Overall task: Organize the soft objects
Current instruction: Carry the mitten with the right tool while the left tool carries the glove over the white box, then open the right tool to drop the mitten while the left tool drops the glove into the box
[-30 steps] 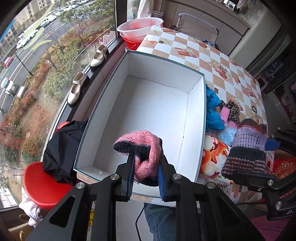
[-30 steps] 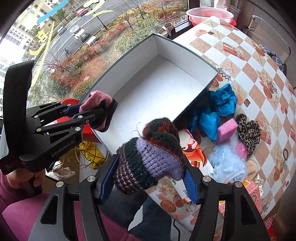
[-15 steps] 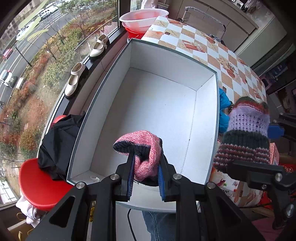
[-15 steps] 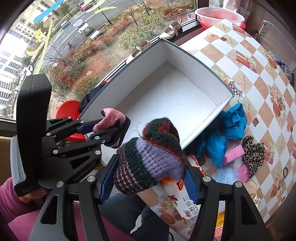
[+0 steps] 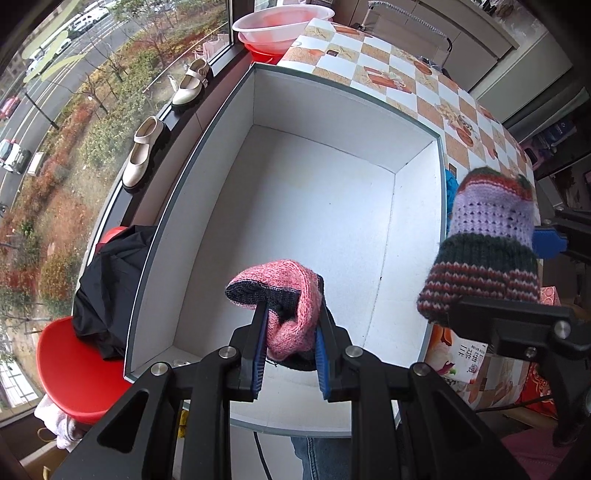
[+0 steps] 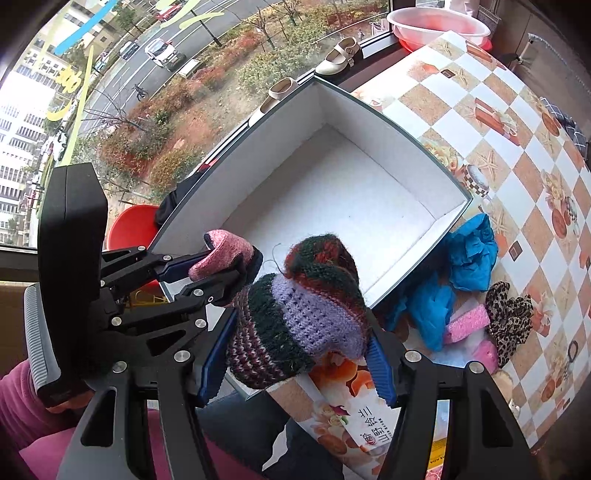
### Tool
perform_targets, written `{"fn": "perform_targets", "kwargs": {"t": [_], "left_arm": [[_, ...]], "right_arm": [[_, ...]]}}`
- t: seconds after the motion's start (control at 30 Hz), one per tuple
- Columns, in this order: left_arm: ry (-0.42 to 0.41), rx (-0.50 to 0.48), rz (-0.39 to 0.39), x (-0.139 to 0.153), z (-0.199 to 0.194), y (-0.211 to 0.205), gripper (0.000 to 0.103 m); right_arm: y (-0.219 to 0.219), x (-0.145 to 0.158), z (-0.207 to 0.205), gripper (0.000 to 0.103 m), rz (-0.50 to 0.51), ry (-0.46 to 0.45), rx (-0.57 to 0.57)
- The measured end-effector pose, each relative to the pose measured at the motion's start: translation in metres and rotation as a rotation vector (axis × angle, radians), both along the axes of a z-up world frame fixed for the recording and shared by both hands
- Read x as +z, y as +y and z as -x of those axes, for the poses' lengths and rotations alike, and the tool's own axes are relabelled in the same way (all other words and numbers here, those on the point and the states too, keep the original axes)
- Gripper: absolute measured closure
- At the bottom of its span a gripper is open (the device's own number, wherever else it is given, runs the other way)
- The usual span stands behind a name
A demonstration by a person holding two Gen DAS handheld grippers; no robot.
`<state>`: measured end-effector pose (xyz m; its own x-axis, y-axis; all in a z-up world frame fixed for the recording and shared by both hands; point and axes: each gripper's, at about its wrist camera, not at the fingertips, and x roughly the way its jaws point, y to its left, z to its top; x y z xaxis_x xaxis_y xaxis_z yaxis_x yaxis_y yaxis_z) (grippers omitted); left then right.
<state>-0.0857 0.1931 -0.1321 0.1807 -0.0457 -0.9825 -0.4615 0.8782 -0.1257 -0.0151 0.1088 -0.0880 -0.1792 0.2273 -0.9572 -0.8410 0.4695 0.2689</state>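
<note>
My left gripper (image 5: 290, 349) is shut on a pink and black knit mitten (image 5: 286, 299), held above the near end of a large white open box (image 5: 325, 206). My right gripper (image 6: 295, 365) is shut on a striped purple, green and red knit mitten (image 6: 306, 317), held over the box's near right corner. The striped mitten (image 5: 487, 243) and the right gripper also show in the left wrist view. The left gripper (image 6: 210, 273) with the pink mitten (image 6: 225, 253) shows in the right wrist view. The box (image 6: 343, 192) holds nothing.
On the checkered table (image 6: 517, 122), right of the box, lie blue cloths (image 6: 469, 254), a pink sponge (image 6: 467, 321) and a leopard scrunchie (image 6: 511, 317). A printed carton (image 6: 354, 406) lies at the near edge. A red stool (image 5: 74, 369) with black cloth, shoes (image 5: 142, 155) and basins (image 5: 284, 22) stand by the window.
Both grippers have moved forward and left over the box with their mittens. The right gripper now hangs at the box's right wall. Neither grip has changed.
</note>
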Motion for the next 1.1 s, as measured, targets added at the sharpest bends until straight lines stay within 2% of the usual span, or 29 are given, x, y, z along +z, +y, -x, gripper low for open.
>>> {"fn": "perform_targets", "kwargs": {"t": [0.87, 0.9, 0.97, 1.0, 1.03, 1.07, 1.1], "left_arm": [[0.034, -0.043, 0.013, -0.008, -0.017, 0.017, 0.077], [0.03, -0.045, 0.015, -0.008, -0.017, 0.017, 0.072], [0.03, -0.039, -0.002, -0.007, -0.018, 0.017, 0.045], [0.029, -0.038, -0.006, -0.007, -0.018, 0.018, 0.022], [0.025, -0.038, -0.003, -0.007, -0.019, 0.018, 0.016], [0.022, -0.037, 0.005, -0.007, -0.019, 0.019, 0.016], [0.026, -0.034, 0.022, -0.009, -0.02, 0.02, 0.016]], "right_arm": [[0.022, -0.012, -0.02, 0.038, 0.006, 0.021, -0.024], [0.022, -0.012, -0.021, 0.038, 0.007, 0.022, -0.026], [0.022, -0.012, -0.022, 0.037, 0.002, 0.025, -0.028], [0.022, -0.012, -0.022, 0.026, -0.004, 0.027, -0.031], [0.022, -0.012, -0.024, 0.018, -0.01, 0.03, -0.036], [0.022, -0.01, -0.025, 0.001, -0.015, 0.031, -0.043], [0.021, -0.009, -0.026, 0.0, -0.027, 0.03, -0.054]]}}
